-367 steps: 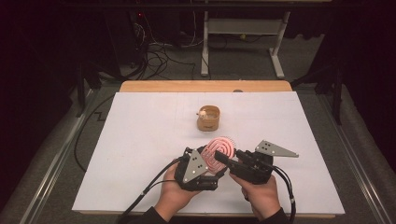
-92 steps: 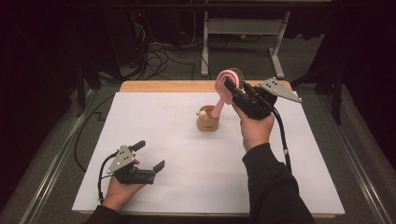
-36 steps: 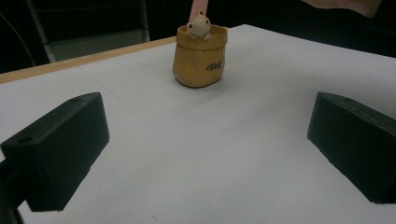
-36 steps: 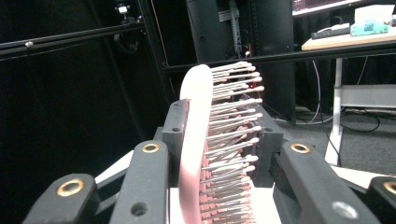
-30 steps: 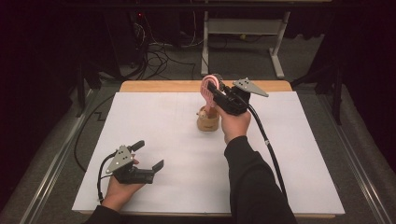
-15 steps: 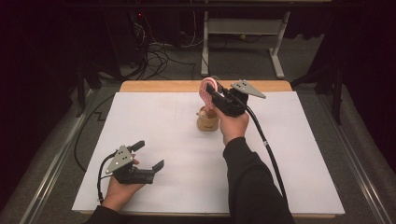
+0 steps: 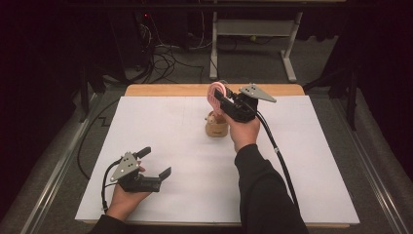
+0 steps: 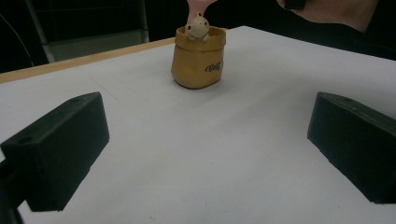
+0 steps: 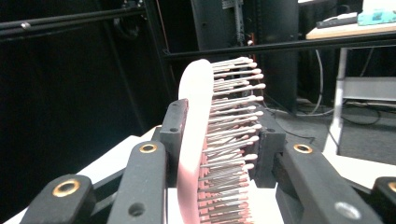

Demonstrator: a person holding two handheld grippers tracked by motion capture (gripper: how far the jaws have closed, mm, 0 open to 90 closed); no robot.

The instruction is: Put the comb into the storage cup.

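My R tool (image 7: pixel 225 99) clamped on pink hairbrush (image 9: pixel 205 140), handle end down over the tan holder (image 7: pixel 216 125) mid-desk (image 7: pixel 160 126). L tool (image 7: pixel 155 163) apart, empty, resting near front edge. Risk: handle catches rim, tips holder w/ the figurine (image 8: pixel 198 27).

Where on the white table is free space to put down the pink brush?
Bare patches: the white table right of the right forearm, and the stretch between the open left gripper and the tan sack-shaped holder. Crowded: around that holder, where the right gripper holds the pink hairbrush.
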